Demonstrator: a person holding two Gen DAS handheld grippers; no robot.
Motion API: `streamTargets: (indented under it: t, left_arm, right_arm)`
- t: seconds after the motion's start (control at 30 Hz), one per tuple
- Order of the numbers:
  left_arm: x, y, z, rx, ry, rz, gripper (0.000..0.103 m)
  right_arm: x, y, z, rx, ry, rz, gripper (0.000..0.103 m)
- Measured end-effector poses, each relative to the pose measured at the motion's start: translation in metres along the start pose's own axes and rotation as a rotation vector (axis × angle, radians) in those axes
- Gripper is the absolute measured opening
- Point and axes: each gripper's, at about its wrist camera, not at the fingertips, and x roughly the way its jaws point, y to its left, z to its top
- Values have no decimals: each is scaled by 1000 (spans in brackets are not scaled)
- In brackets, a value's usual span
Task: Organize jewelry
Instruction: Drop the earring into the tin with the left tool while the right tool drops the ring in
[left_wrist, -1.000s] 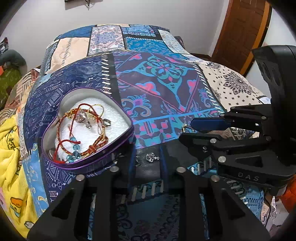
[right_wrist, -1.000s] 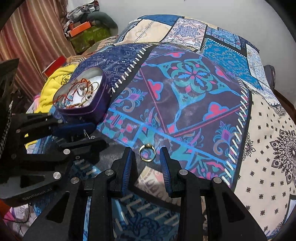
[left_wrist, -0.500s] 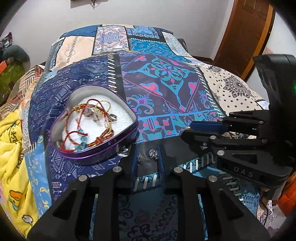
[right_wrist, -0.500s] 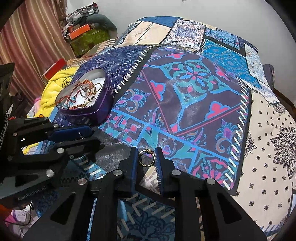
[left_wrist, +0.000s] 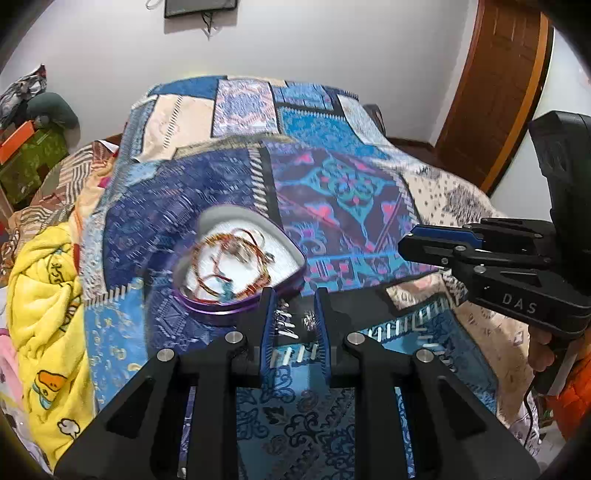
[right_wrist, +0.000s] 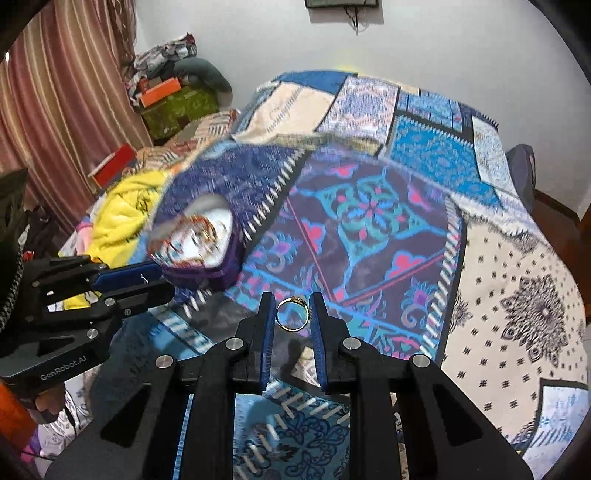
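Patterned quilt (right_wrist: 369, 229) covering bed, purple tin (left_wrist: 236, 273) holding bracelets, right gripper (right_wrist: 292, 314) pinching gold ring (right_wrist: 292, 314), left gripper (left_wrist: 293, 321) clamping small earring (left_wrist: 308, 320).

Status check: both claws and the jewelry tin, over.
Right claw clamped on gold ring. Left claw pinching small silver piece, blurred. Heart tin open, bracelets inside. Nothing in the way.
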Motion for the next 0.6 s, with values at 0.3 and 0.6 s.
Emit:
streamTargets:
  t: [0.3, 0.6]
  left_arm:
    - [-41, 19, 16, -30, -116, 40, 20]
    - [-60, 39, 27, -70, -191, 84, 20]
  right_arm:
    - [-30, 22, 25, -10, -117, 27, 17]
    - [-39, 44, 45, -21, -194, 85, 17]
